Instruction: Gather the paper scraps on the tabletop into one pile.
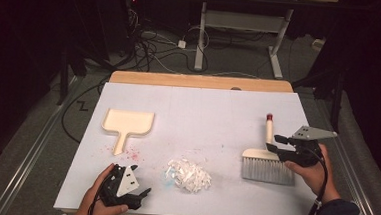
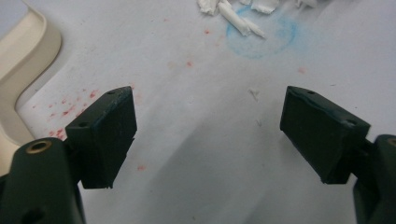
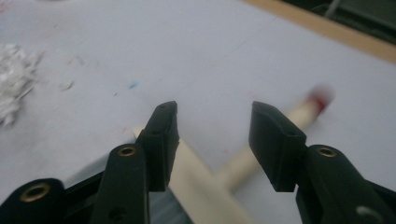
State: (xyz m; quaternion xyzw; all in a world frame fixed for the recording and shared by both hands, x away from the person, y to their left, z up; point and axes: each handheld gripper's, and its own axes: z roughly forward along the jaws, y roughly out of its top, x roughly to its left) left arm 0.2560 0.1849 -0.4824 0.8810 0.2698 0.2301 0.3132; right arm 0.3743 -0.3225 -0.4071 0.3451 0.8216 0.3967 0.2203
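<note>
Between brush (image 1: 268, 162) and dustpan (image 1: 126, 123), paper scraps (image 1: 189, 174), red specks (image 1: 134, 155)

The table (image 1: 195, 81) stands in a dim room, its white top lit from above while everything around it falls into shadow. A bare strip of light wood shows along the table's far edge. Beyond the table, a second desk (image 1: 244, 20) stands on white metal legs with flat feet. Between that desk and the table, a tangle of black and white cables (image 1: 157, 45) sprawls over the grey carpeted floor (image 1: 231, 60). Left of the table, a metal rail (image 1: 30, 153) runs along the floor, and a matching rail (image 1: 360, 173) runs along its right side. Behind the far desk the room is black
</note>
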